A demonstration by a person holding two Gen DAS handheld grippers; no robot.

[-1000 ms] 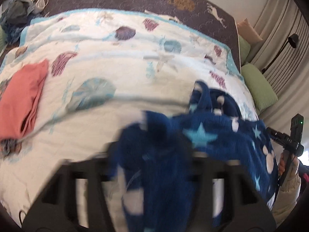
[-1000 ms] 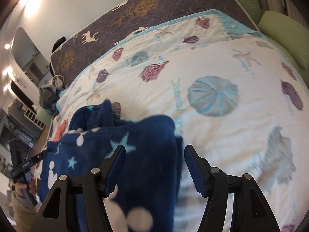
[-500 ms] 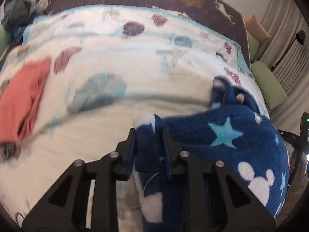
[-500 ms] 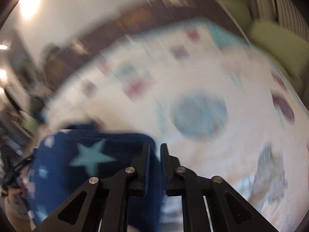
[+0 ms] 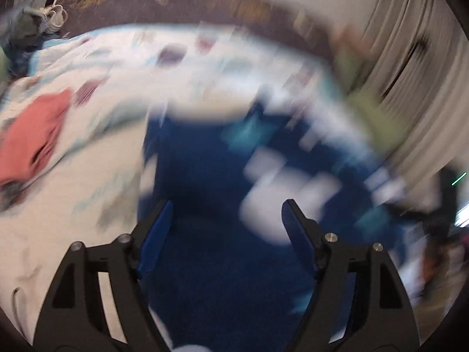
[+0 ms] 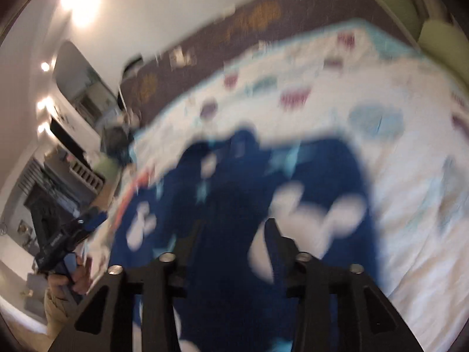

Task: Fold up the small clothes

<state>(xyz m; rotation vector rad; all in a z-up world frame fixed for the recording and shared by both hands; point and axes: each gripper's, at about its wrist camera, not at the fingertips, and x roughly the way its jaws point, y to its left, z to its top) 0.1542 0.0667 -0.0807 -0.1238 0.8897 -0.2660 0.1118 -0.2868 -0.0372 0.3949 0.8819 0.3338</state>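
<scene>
A dark blue fleece garment (image 5: 211, 182) with white mouse heads and pale stars lies on the bed quilt (image 5: 88, 176). Both views are blurred by motion. My left gripper (image 5: 227, 214) is open, its blue-padded fingers (image 5: 155, 234) spread above the garment with nothing between them. In the right wrist view the same garment (image 6: 234, 205) lies spread under my right gripper (image 6: 234, 231), which is open too. The left gripper shows in the right wrist view (image 6: 67, 237) at the left, held in a hand.
A folded coral-red garment (image 5: 32, 138) lies on the quilt to the left. Green cushions (image 5: 378, 117) and a curtain stand at the right. A dark patterned blanket (image 5: 176, 8) covers the far end of the bed, with a bundle of clothes at the far left corner.
Both grippers were shut on the blue garment half a second ago. Both have opened and let it go, and both views have swung over the garment lying on the quilt.
</scene>
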